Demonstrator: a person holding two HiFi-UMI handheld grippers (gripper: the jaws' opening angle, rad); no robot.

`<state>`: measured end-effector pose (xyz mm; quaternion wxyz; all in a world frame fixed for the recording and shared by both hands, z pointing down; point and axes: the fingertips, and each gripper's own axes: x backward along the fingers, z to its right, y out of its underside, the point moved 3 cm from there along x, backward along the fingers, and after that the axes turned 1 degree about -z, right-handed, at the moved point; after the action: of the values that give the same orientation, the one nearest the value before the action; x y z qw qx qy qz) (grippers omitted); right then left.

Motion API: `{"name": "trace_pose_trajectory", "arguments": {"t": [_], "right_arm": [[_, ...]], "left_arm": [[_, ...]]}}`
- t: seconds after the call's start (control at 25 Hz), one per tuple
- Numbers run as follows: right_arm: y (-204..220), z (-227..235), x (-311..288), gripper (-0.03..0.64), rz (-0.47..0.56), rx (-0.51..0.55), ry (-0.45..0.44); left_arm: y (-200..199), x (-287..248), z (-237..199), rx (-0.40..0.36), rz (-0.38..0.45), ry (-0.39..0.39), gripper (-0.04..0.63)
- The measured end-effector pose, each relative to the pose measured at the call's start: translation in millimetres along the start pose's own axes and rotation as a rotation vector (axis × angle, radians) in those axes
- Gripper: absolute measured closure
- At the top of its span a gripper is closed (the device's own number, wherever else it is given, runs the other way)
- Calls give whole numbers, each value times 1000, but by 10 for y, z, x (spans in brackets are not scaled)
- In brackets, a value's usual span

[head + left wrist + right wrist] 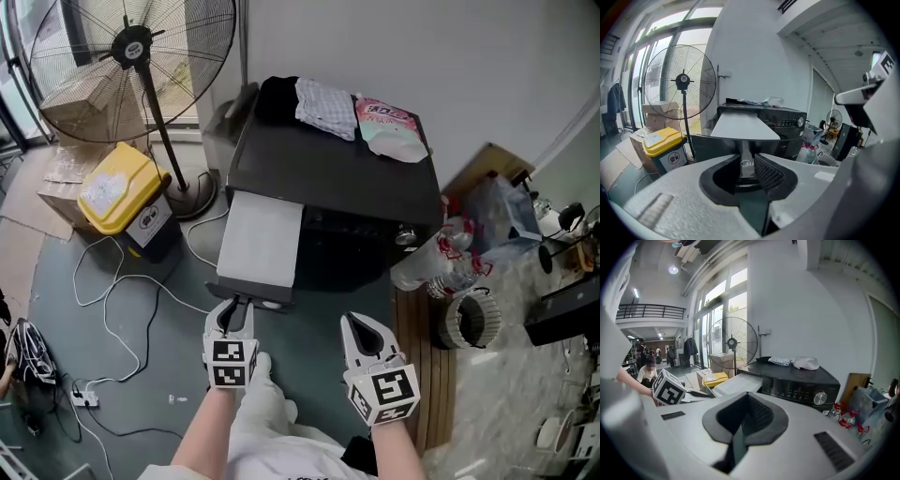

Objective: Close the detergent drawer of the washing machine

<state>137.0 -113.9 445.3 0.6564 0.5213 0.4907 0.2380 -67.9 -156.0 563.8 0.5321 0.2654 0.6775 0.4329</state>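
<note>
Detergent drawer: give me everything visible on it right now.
The detergent drawer is pulled far out of the black washing machine, on the head view's left. Its top is a flat, pale grey, plastic-looking panel; the front face is dark with a small logo. It sits level, sticking out toward the person. The left tongs are closed on its front face; nothing else visibly touches it.
</note>
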Motion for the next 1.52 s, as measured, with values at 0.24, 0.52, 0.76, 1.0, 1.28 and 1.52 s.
{"name": "trace_pose_trajectory", "arguments": {"t": [0.24, 0.52, 0.76, 1.0, 1.28, 1.52], "right_arm": [[-36, 14, -104, 617, 1, -9, -5], [-79, 65, -205, 617, 4, -15, -4], [-129, 85, -297, 617, 5, -20, -2], [-149, 97, -376, 617, 1, -22, -3], [-133, 94, -417, 617, -5, -23, -1], [-176, 174, -471, 617, -5, -28, 11]], "left_arm": [[-118, -107, -33, -14, -18, 3, 499], [-123, -189, -87, 3, -34, 6, 499], [-124, -205, -81, -6, -38, 22, 499], [-143, -241, -73, 1, -35, 26, 499], [-305, -437, -192, -7, -33, 25, 499], [-363, -507, -192, -7, -34, 39, 499]]}}
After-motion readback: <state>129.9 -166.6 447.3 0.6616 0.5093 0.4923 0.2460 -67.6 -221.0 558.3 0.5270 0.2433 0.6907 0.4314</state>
